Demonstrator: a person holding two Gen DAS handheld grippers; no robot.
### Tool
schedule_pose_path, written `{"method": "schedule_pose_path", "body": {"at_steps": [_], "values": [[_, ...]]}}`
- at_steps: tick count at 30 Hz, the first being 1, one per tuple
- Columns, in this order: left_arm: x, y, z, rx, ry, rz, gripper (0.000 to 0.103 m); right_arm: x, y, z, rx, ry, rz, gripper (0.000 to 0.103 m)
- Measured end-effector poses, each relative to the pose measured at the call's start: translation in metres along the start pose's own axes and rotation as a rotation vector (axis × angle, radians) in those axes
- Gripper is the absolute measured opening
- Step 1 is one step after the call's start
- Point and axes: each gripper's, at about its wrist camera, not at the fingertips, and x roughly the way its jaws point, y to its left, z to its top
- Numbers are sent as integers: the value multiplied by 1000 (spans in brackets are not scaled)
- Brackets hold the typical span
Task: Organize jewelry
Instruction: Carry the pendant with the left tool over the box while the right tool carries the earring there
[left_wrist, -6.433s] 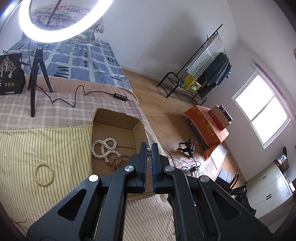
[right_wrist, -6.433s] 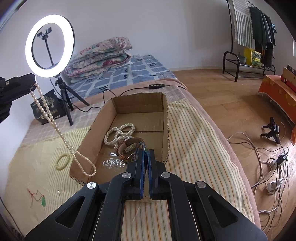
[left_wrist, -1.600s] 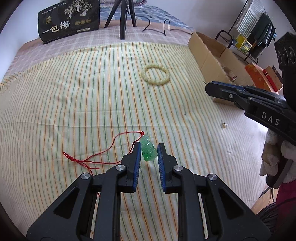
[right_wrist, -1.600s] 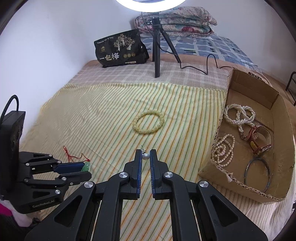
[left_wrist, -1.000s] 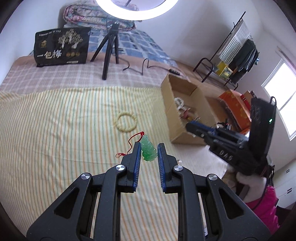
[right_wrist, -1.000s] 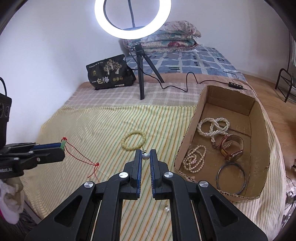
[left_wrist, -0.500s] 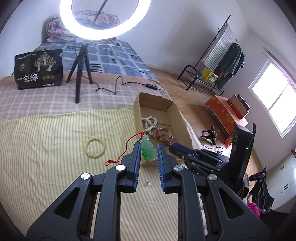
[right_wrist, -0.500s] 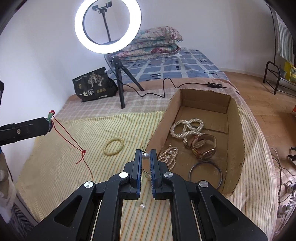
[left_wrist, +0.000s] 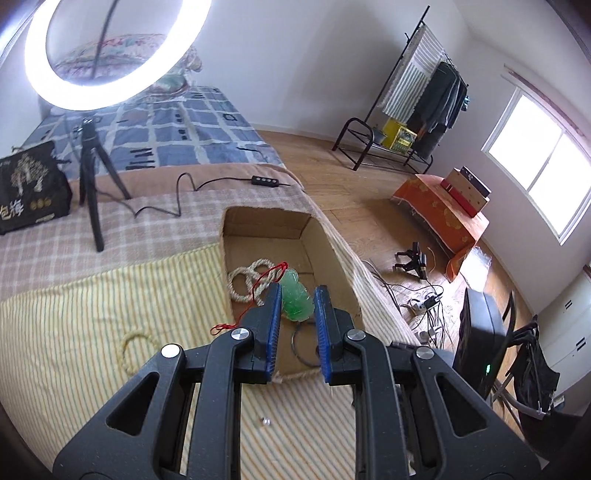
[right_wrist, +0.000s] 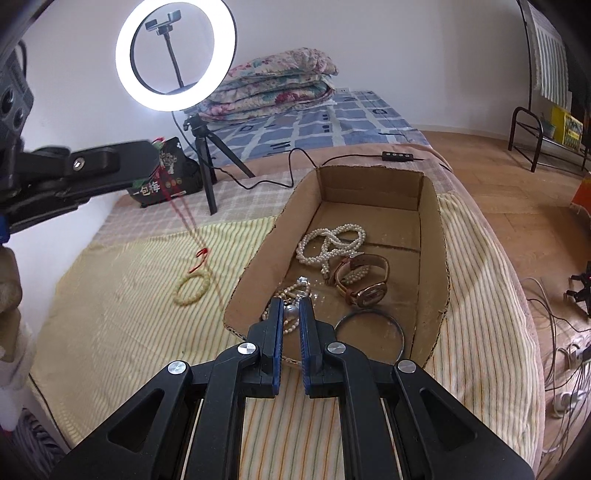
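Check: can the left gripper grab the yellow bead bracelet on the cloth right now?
Probably not. The left gripper is shut on the jade pendant. The bracelet lies bare on the cloth beside the box; only the full grip stands in the way.

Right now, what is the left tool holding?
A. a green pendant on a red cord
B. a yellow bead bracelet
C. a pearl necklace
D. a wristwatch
A: the left tool is shut on a green pendant with its red cord trailing off, while the pearl necklace and wristwatch lie in the cardboard box and the yellow bead bracelet sits on the striped cloth.
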Motion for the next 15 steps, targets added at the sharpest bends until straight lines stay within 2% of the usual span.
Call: {"method": "schedule_pose_path", "body": {"at_steps": [5, 15], "values": [[27, -14, 22, 49, 17, 3, 17, 5, -3, 1, 15, 2, 11, 7], [87, -24, 54, 73, 61, 18, 17, 14, -14, 1, 48, 22, 0, 7]]}}
